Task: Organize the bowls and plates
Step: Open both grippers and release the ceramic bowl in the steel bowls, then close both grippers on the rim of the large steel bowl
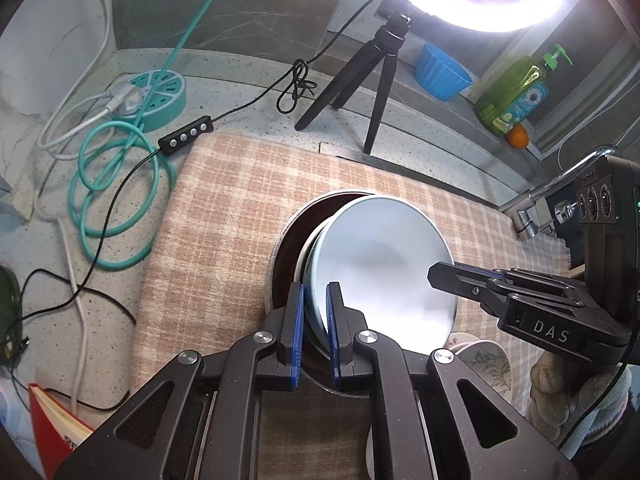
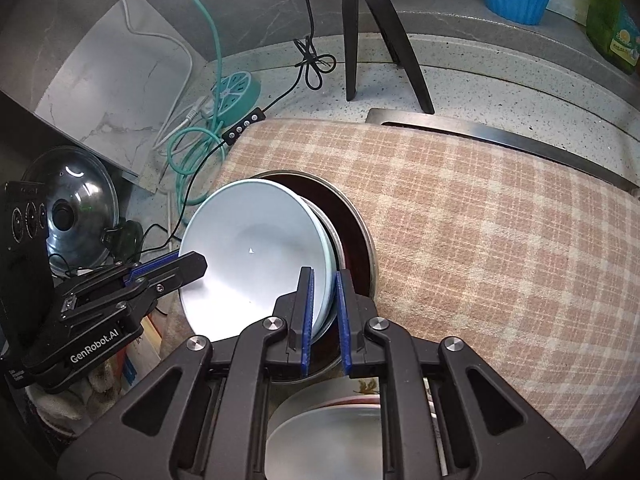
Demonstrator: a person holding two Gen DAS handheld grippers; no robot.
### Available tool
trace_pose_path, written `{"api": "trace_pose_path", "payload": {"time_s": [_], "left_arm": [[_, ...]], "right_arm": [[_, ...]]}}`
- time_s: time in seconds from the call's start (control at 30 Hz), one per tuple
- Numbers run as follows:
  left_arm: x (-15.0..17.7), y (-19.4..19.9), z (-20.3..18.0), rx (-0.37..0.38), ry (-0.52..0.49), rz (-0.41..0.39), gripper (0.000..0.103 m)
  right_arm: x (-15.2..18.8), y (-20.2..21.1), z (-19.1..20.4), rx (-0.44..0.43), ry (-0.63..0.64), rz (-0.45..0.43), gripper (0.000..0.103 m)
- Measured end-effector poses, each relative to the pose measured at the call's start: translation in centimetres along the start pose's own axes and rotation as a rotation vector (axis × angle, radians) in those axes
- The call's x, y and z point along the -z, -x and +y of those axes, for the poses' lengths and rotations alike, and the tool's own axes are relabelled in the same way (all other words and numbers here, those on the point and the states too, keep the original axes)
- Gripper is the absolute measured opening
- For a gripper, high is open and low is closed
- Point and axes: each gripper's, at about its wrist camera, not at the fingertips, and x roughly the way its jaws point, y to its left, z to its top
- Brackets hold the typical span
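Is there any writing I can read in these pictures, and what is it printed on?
"DAS": on the right gripper.
"GenRobot.AI": on the left gripper.
Green soap bottle label: too blurred to read.
Red book cover print: cut off, unreadable.

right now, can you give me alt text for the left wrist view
The left tool pinches the near rim of a pale blue plate, tilted above a dark metal-rimmed pan on a checked cloth. The right tool grips the plate's opposite edge. Behind stand a tripod, teal power strip and blue bowl.
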Motion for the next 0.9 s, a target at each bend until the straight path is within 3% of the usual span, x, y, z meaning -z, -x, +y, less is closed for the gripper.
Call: {"api": "trace_pose_path", "payload": {"time_s": [0.37,0.43,0.5,0.57,0.6,0.67,0.8,0.9], "left_arm": [[-0.1,-0.6,0.2,-0.017,0.001,0.002,0.009],[-0.1,-0.5,0.2,-0.012,0.001,0.007,0.014],[-0.1,-0.1,0.0,-0.009,-0.009,-0.001,0.015],[0.1,0.8,0.0,-0.018,-0.021,-0.022,0.015],[0.1,1.3,0.2,-0.022,-0.023,-0.036,0.017],[0.4,2.0,0.7,-0.017,-0.007,-0.053,0.026],[1.1,2.9,2.0,-0.034,0.010,-0.080,0.068],[1.9,2.9,2.5,-0.072,-0.007,-0.081,0.070]], "right_arm": [[-0.4,-0.1,0.1,0.016,0.017,-0.018,0.013],[-0.4,0.7,0.0,-0.012,0.003,-0.035,0.016],[-0.2,1.9,0.0,-0.016,0.002,-0.061,0.022],[0.0,3.1,0.1,-0.007,0.014,-0.100,0.046],[0.3,3.8,0.0,-0.006,0.017,-0.121,0.052],[0.6,4.7,-0.3,-0.014,0.013,-0.143,0.063],[1.3,5.8,-1.2,-0.017,0.008,-0.156,0.072],[1.9,6.0,-2.1,-0.036,-0.004,-0.142,0.074]]}}
